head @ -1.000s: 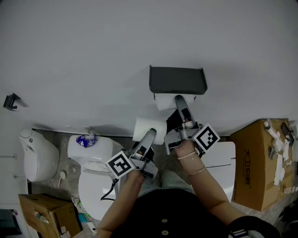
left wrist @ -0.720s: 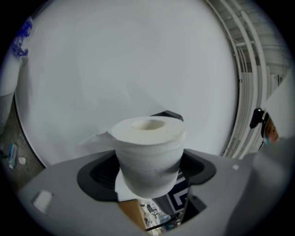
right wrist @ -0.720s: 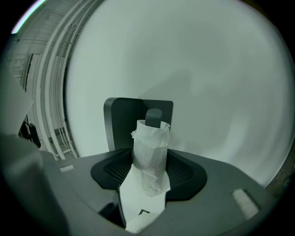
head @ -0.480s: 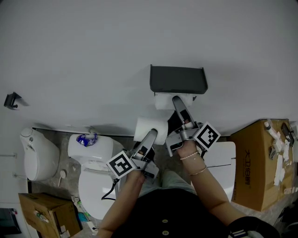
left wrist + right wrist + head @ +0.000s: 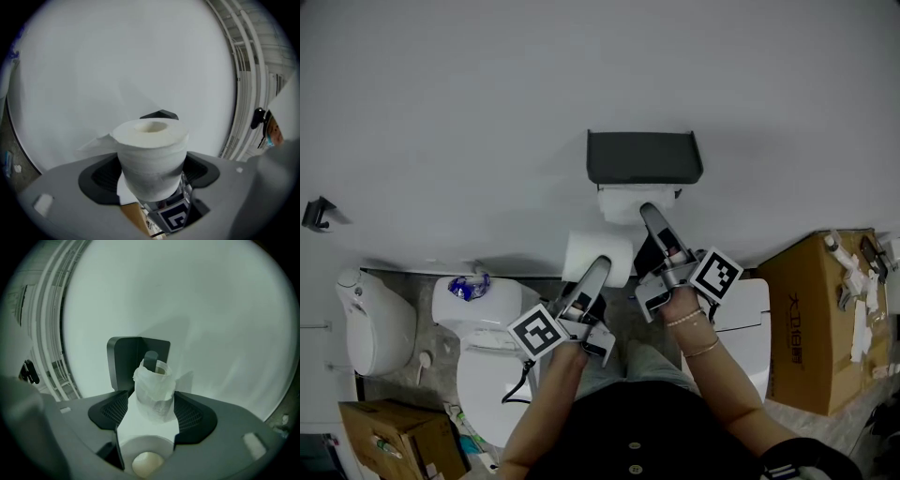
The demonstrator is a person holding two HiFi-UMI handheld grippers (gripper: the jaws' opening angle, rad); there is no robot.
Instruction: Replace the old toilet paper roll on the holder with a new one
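While I stand facing the wall, the toilet (image 5: 490, 380) sits low on my left and my left gripper (image 5: 598, 266) is raised just beside it, pads pressed on the sides of the new toilet paper roll (image 5: 598, 255). It is a full, fat roll with its hollow core facing up in the left gripper view and a loose flap of paper trailing off one side. I hold it just below and to the left of the holder (image 5: 644, 157), close but not touching. Moving right, that dark holder is fixed to the wall with its flat shelf on top, and under it hangs the old roll (image 5: 623, 202), nearly spent, a thin wrap of paper round the tube. It is threaded on the holder's dark spindle (image 5: 151, 358). My right gripper (image 5: 648, 216) reaches up to it: its jaws have just been opening and now stand wide apart, one either side of the old roll with nothing clamped. Further right a cardboard box (image 5: 811, 328) stands on the floor, well clear of the work. So where am I? The fresh roll is fetched and waiting, which is the easy half. The old roll has not come off yet, so I judge the next job is to close on it and slide it off the spindle, put it aside, then thread the new one on.
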